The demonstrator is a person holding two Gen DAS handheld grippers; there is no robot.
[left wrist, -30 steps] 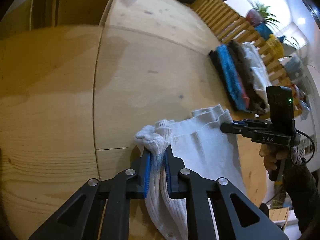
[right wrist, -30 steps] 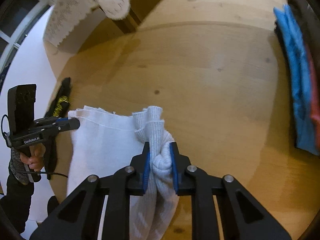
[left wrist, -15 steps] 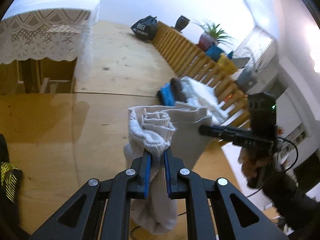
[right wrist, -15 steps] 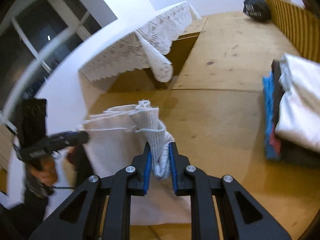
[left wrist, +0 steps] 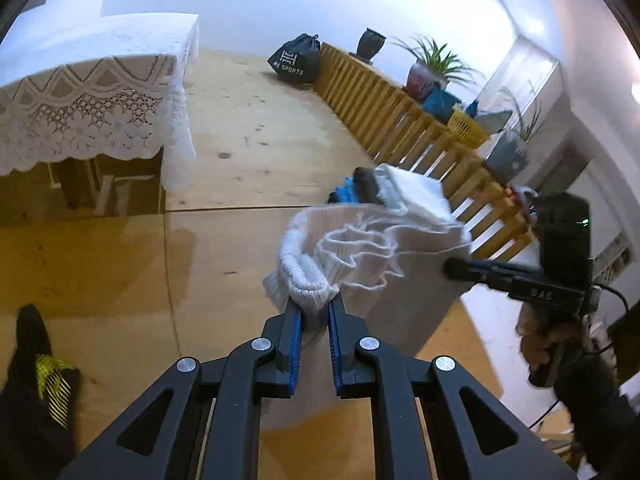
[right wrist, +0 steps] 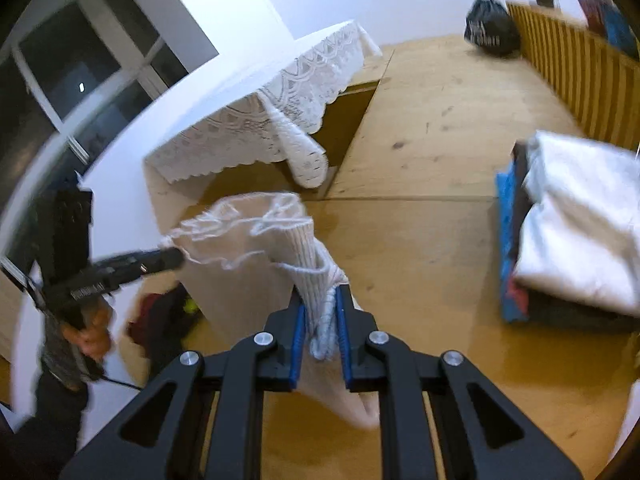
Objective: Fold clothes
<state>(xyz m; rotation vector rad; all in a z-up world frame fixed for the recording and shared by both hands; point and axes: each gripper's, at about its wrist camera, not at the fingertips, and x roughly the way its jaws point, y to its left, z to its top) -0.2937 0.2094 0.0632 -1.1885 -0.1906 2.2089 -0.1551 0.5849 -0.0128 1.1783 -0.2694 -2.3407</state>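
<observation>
A white ribbed knit garment [left wrist: 360,256] hangs in the air between both grippers, lifted off the wooden floor. My left gripper [left wrist: 314,308] is shut on one bunched corner of it. My right gripper [right wrist: 322,304] is shut on the other bunched corner of the garment [right wrist: 240,256]. The cloth droops below and between the fingers. Each gripper shows in the other's view: the right gripper [left wrist: 460,268] at the right, the left gripper [right wrist: 172,258] at the left, each held by a hand.
A stack of folded clothes [right wrist: 568,224] lies on the wooden floor [left wrist: 240,128] by a slatted wooden fence [left wrist: 400,108]. A lace-covered table [left wrist: 88,88] stands at the left. A black bag [left wrist: 296,60] sits far back. Dark clothes [left wrist: 36,380] lie at the lower left.
Both grippers have risen and tilted up, lifting the white garment off the floor; the views now look across the room instead of down at the boards.
</observation>
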